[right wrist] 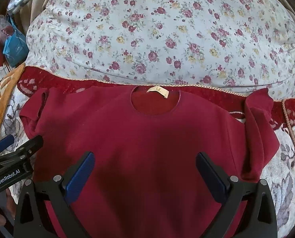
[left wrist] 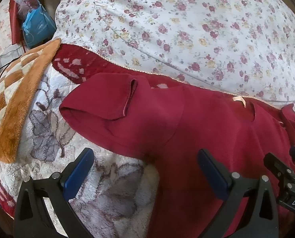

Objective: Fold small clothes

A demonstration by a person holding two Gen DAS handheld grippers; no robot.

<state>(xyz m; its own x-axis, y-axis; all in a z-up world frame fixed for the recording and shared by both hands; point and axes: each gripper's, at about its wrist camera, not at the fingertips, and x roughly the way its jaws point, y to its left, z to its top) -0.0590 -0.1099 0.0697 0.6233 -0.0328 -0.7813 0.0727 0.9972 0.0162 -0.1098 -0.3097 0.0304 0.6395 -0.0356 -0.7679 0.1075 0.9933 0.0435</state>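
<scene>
Far left, a crumpled blue plastic bag (left wrist: 38, 24) sits back by the bedding, and nearer in an orange-and-cream checked fleece throw (left wrist: 12, 91) drapes over the corner of the pale plush blanket with grey flower print (left wrist: 107, 188) and its red patterned border. Moving in, here's the left gripper (left wrist: 145, 175), blue-padded fingers (left wrist: 80, 174) spread wide apart, nothing between them, poised above the blanket and the left armpit of the dark red short-sleeved knit top (right wrist: 147, 148). One pad hangs over the plush, the other over red cloth. The top's left sleeve (left wrist: 99, 103) lies out to the side, its hem partly turned up.

Centre now: the top lies flat, front up, on the blanket, neckline toward the big white quilt with red and yellow rose print (right wrist: 157, 35), a cream label (right wrist: 158, 91) showing inside the round collar. The right gripper (right wrist: 144, 175) hangs over the middle of the chest, fingers released and wide, gripping nothing; whether the pads touch the fabric I can't tell. The left gripper peeks into that view at the left edge.

On the right, the other sleeve (right wrist: 258, 107) is bunched and stands up in folds, just beside the blanket's braided cream trim (right wrist: 292, 134)
</scene>
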